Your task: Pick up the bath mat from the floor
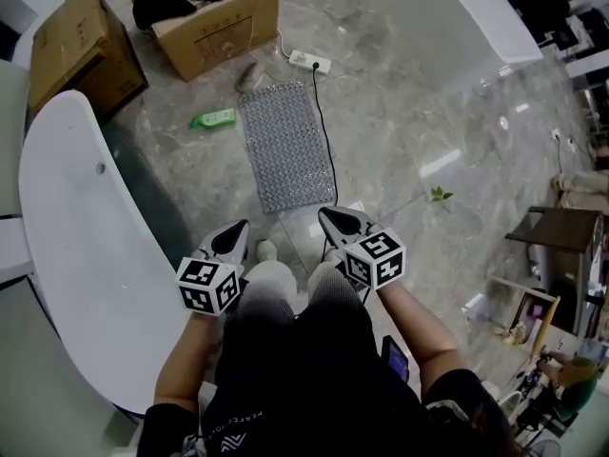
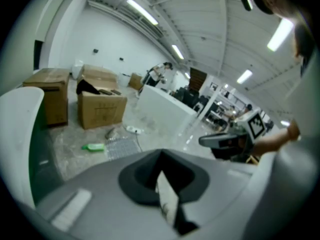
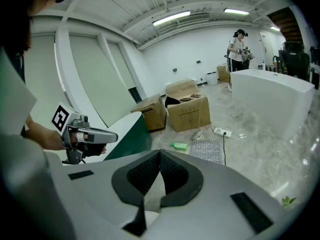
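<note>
The grey nubbly bath mat (image 1: 285,145) lies flat on the marble floor ahead of the person's feet; it also shows small in the left gripper view as the mat (image 2: 121,147) and in the right gripper view as the mat (image 3: 207,150). My left gripper (image 1: 235,231) hangs above the person's left knee, jaws shut and empty. My right gripper (image 1: 330,219) hangs beside it, also shut with nothing held. Both are held well short of the mat's near edge and above it.
A green bottle (image 1: 214,118) lies left of the mat. A power strip (image 1: 309,62) and its black cable (image 1: 324,131) run along the mat's right edge. Cardboard boxes (image 1: 205,12) stand beyond. A white curved counter (image 1: 86,246) is at left.
</note>
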Tool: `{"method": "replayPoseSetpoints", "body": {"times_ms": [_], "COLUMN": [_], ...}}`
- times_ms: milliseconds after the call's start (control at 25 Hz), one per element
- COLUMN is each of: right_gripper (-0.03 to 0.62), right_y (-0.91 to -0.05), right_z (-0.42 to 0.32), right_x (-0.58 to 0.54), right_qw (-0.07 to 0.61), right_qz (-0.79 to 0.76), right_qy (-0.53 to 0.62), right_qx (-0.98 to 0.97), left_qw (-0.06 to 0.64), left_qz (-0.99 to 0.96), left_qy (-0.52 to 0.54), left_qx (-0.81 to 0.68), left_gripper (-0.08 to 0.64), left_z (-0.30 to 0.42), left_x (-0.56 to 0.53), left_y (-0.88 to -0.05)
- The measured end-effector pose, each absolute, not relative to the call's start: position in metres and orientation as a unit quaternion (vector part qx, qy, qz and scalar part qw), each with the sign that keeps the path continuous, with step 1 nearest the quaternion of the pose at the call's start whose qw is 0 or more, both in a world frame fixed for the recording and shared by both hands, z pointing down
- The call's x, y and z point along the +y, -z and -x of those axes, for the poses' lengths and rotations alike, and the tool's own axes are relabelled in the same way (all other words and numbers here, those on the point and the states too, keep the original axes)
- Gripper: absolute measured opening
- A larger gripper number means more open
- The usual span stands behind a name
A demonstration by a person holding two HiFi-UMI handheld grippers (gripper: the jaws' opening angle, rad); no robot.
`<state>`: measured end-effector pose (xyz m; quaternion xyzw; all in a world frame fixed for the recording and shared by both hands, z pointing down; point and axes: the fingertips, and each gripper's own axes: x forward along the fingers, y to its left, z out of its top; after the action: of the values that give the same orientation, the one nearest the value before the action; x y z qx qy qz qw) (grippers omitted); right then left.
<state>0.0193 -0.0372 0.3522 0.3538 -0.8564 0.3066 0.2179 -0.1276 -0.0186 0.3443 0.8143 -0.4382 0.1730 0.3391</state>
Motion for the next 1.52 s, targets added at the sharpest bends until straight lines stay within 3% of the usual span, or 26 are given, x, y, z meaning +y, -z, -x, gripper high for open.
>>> {"method": "replayPoseSetpoints", "body": {"times_ms": [680,1040,1520], "right_gripper": [0.0,0.0,0.0], "right_y": [-0.454,-0.529,-0.648], "right_z": [-0.055,-0.059,-0.027], "right_x": [-0.066,-0.079,-0.067], "right_qw": [0.298,0.315,0.363], "right_qz": [-0.212,-0.196,-0.176], "right_qy": [-0.274,-0.274,-0.269], "right_qx": [-0.89,-0.887,-0.874], "left_qw": [0.421,0.397,0.39], "left_qz": [-0.744,-0.753,-0.743], "left_qy": [-0.16,-0.206,-0.278], "left_qx": [-0.493,-0.483,-0.468], "left_gripper": [0.004,0.005,0.005], "left_z": [0.045,0.024,0.056], "left_x": [-0.047,-0.05,-0.043], "left_y": [-0.437,-0.506,-0.615]}}
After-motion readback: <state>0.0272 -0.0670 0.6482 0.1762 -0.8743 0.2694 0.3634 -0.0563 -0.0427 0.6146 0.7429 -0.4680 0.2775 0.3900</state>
